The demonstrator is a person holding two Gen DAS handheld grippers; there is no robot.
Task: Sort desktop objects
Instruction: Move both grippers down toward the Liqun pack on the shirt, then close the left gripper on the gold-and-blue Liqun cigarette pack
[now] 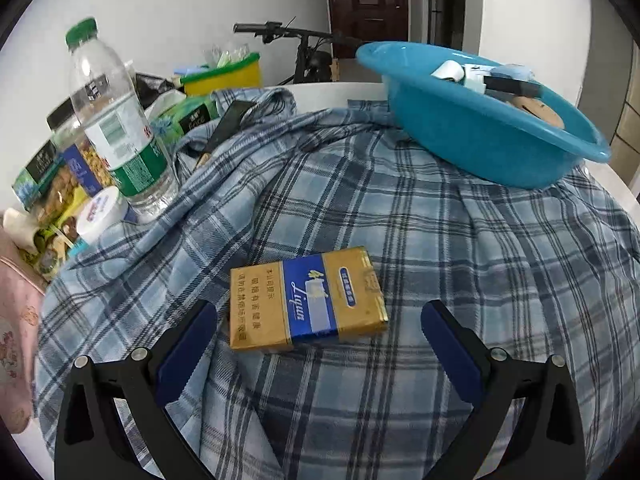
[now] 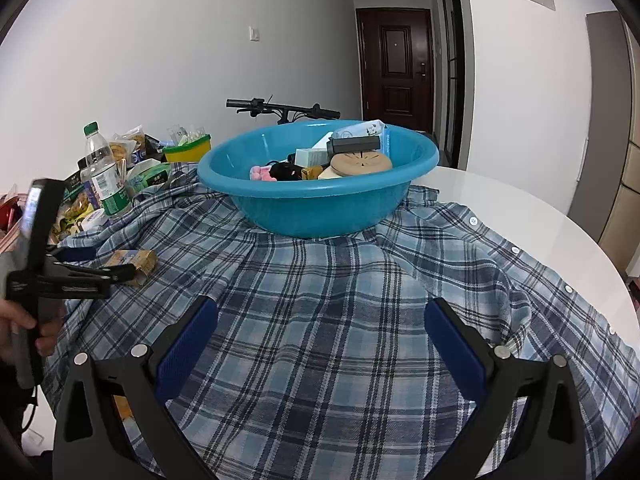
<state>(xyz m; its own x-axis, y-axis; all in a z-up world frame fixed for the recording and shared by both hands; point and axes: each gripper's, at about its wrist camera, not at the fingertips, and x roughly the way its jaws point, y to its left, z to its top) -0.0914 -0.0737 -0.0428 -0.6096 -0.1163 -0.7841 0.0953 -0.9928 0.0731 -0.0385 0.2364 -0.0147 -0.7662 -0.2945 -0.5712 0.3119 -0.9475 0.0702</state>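
My left gripper (image 1: 319,322) is spread around the cigarette pack (image 1: 306,300), flat, long axis toward one o'clock. It reads "Liqun". My right gripper (image 2: 321,320) is spread, empty.

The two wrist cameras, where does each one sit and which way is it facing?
Left wrist: on the left gripper, looking down at the gold pack between its open fingers.
Right wrist: on the right gripper, open over the plaid shirt; a hand shows beside it.
Shared: blue basin, water bottle, gold pack, shirt.
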